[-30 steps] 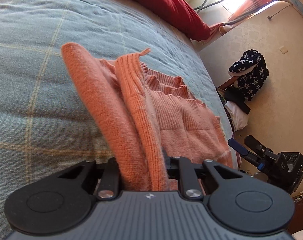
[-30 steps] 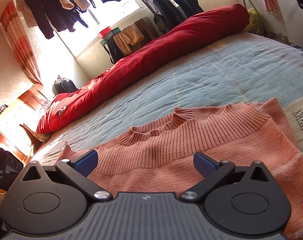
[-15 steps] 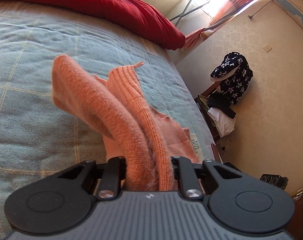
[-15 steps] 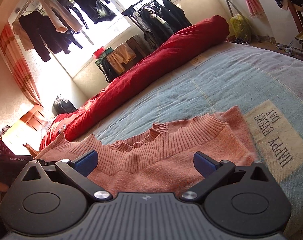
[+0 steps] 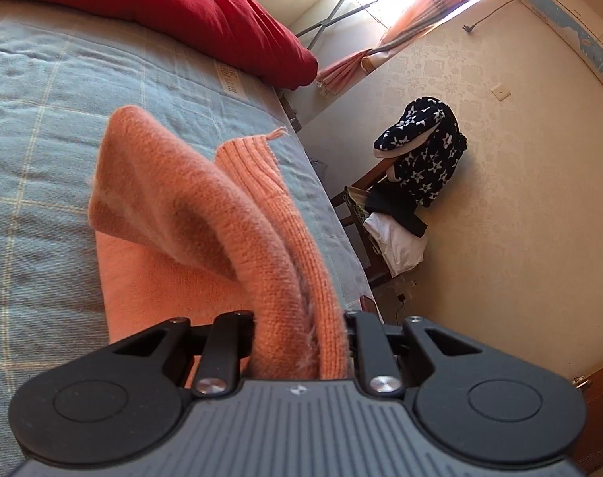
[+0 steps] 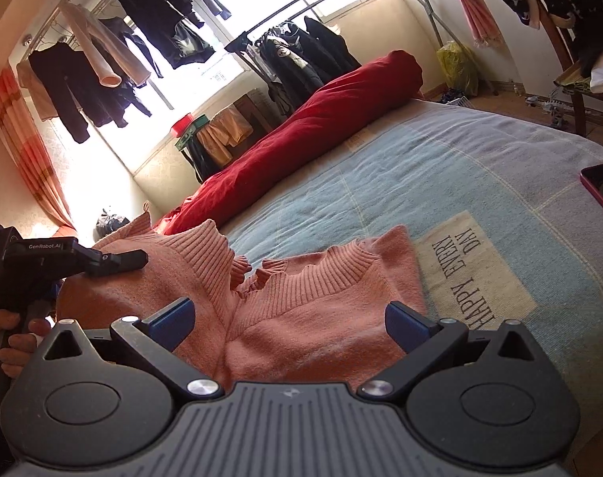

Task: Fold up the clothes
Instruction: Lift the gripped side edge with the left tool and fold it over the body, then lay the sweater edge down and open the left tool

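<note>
A bunched fold of the orange sweater point(image 5: 261, 246) was clamped in the left gripper point(image 5: 299, 351) and lifted off the bed point(image 5: 43, 127), ribbed hem pointing up and away. The rest was spread flat, collar toward the red duvet point(image 6: 301, 147). The right gripper point(image 6: 289, 322) was hovering over it, jaws wide, nothing held.

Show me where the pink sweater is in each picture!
Left wrist view: the sweater fills the middle, a fold of it pinched in the left gripper and lifted off the bed.
Right wrist view: the sweater lies low in the middle, in front of the open right gripper; the left gripper holds up its left side.
Shared landmark: the red quilt along the bed's far edge.
</note>
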The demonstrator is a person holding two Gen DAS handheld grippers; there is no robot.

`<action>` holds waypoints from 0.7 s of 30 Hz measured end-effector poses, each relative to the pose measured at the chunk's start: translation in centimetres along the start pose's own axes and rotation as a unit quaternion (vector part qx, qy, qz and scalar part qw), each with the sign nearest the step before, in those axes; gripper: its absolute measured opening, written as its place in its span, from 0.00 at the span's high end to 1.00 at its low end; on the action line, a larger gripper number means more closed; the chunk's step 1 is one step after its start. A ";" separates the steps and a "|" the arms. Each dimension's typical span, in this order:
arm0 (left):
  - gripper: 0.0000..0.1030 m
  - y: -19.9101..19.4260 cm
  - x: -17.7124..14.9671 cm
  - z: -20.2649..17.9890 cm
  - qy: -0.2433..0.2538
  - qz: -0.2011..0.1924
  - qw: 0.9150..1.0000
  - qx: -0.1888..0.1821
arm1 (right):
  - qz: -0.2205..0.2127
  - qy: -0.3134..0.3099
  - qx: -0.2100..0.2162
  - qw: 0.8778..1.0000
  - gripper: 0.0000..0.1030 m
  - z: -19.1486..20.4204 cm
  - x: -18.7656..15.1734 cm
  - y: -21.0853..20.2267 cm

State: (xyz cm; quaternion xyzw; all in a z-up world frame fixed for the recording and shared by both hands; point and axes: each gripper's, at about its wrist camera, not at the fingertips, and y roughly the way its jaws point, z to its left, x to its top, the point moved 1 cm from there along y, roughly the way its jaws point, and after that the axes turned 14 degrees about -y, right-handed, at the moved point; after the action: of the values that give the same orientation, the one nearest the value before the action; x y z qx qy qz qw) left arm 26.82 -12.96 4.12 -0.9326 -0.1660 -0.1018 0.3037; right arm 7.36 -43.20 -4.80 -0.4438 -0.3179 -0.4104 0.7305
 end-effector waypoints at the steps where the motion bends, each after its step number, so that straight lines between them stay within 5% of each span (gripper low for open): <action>1: 0.83 0.6 -0.1 -0.4 0.004 0.003 1.000 0.000 | -0.002 0.001 -0.002 1.000 0.00 -0.4 -0.1 -0.3; 10: 0.82 5.6 -1.0 -3.2 0.035 0.036 0.998 0.036 | -0.024 0.034 -0.030 0.999 0.00 -3.8 -0.6 -2.8; 21: 0.82 13.1 -3.4 -4.0 0.069 0.094 0.985 0.128 | -0.033 0.044 -0.046 0.997 0.00 -5.5 -1.0 -4.1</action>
State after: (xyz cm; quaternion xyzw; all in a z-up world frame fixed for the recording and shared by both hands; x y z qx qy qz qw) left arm 28.19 -26.16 -0.62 -0.8881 -0.0684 -0.1147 0.4398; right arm 3.81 -49.02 -6.26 -0.4479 -0.2808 -0.4676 0.7084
